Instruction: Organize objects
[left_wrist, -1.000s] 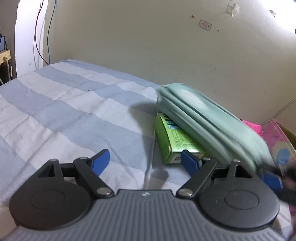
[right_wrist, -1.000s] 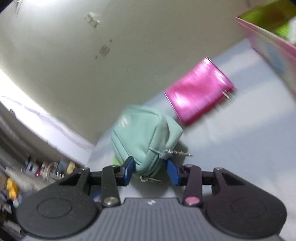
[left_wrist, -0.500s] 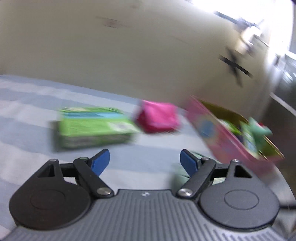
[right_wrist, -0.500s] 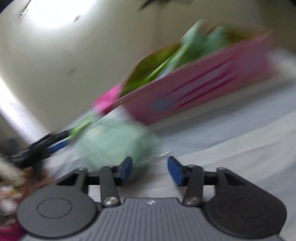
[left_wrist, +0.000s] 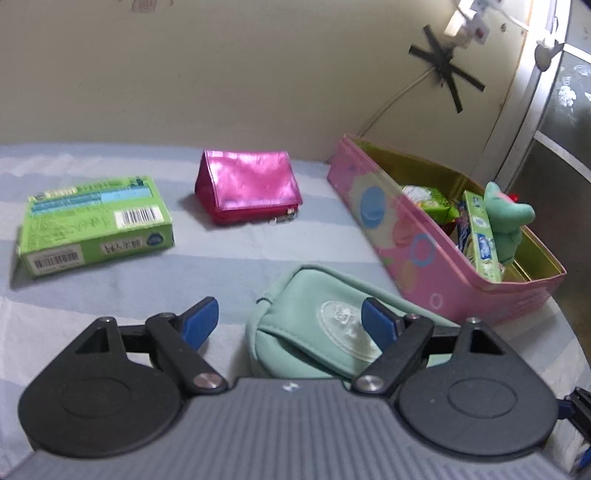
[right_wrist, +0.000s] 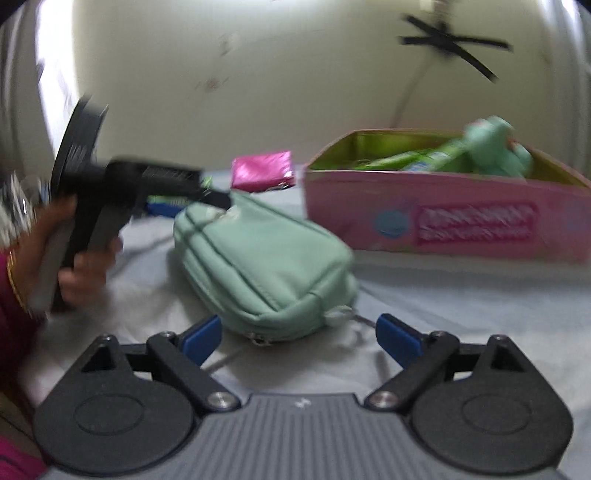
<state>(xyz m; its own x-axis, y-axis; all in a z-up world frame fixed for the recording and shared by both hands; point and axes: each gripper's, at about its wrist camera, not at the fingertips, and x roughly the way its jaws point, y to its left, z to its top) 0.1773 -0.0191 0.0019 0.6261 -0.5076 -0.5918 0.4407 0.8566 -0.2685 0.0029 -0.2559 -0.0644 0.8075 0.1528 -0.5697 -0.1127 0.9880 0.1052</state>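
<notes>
Bare striped bedsheet (left_wrist: 266, 243) lies open left of the mint pouch (left_wrist: 314, 325), between it and the green box (left_wrist: 96, 221). Right of the pouch, the pink tin (left_wrist: 424, 251) blocks passage; the magenta purse (left_wrist: 247, 192) sits beyond.

Things lying spread over the bed (left_wrist: 258, 243), a wall behind.

The box (left_wrist: 92, 221) is lying far left, the small purse (left_wrist: 247, 188) sitting right of it, the open tin (left_wrist: 436, 258) standing right again, the pouch (left_wrist: 314, 332) lying nearest, just beside the tin.
</notes>
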